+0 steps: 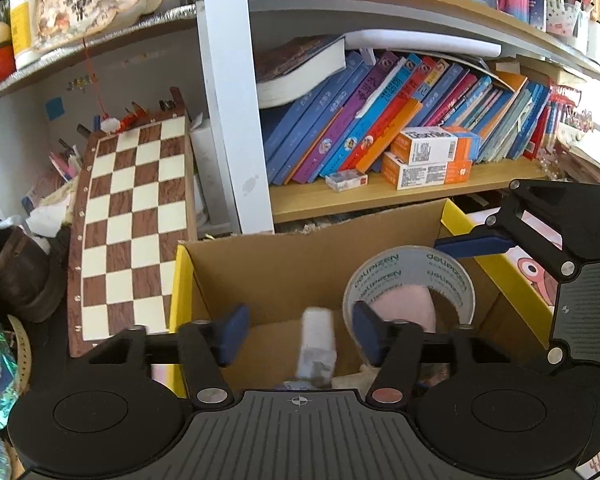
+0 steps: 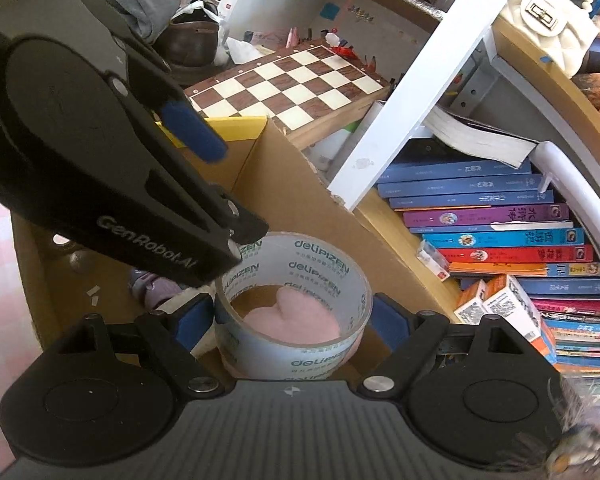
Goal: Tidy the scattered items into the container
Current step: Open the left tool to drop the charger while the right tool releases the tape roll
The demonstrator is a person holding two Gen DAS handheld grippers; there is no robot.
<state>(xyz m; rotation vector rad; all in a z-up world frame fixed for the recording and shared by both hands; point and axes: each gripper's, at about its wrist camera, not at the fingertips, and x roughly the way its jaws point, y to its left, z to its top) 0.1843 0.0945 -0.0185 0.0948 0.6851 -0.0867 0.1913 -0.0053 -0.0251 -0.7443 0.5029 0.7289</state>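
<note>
A cardboard box (image 1: 284, 272) with yellow flaps stands below the bookshelf; it also shows in the right wrist view (image 2: 300, 196). My left gripper (image 1: 296, 334) is open over the box, and a blurred white object (image 1: 318, 346) is between its fingers, apart from both pads. My right gripper (image 2: 292, 318) is open, with its pads on either side of a roll of clear tape (image 2: 296, 304) inside the box; whether they touch it is unclear. The roll (image 1: 410, 284) also shows in the left wrist view. A pink soft item (image 2: 296, 314) lies under the roll.
A chessboard (image 1: 134, 228) leans left of the box. A shelf of books (image 1: 380, 120) and small orange boxes (image 1: 428, 158) is behind it. A brown shoe (image 1: 16, 272) and clutter lie at the far left. A pink printed surface (image 1: 532, 256) is to the right.
</note>
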